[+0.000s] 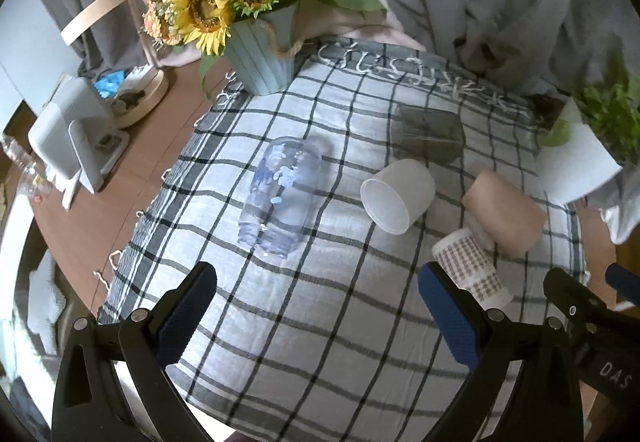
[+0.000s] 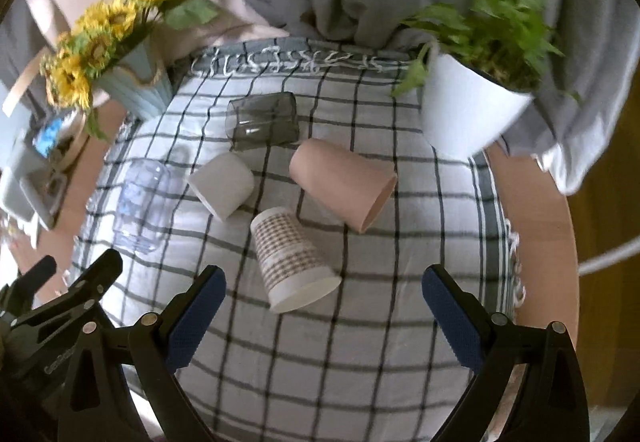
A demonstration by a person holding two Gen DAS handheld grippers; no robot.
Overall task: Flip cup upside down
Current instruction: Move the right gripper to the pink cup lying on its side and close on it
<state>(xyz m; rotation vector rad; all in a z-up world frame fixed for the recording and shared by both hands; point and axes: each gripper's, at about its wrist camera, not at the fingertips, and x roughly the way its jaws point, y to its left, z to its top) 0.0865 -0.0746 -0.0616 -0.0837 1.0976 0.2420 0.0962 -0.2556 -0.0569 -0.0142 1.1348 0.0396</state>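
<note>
Several cups lie on their sides on a checked cloth (image 1: 320, 322). A clear printed glass (image 1: 280, 194) lies left, a white cup (image 1: 396, 194) in the middle, a pink cup (image 1: 508, 210) and a checked paper cup (image 1: 472, 266) right, a dark glass (image 1: 428, 130) behind. My left gripper (image 1: 316, 306) is open and empty, hovering short of them. My right gripper (image 2: 324, 310) is open and empty, with the checked paper cup (image 2: 292, 262) just beyond its fingertips. The pink cup (image 2: 344, 182), white cup (image 2: 224, 184), dark glass (image 2: 262, 120) and clear glass (image 2: 140, 206) lie farther off.
A blue pot of sunflowers (image 1: 260, 58) stands at the back left, a white pot with a green plant (image 2: 468, 102) at the back right. A lamp base and small devices (image 1: 80, 134) sit on the wooden table (image 1: 132, 182) left of the cloth. Grey fabric hangs behind.
</note>
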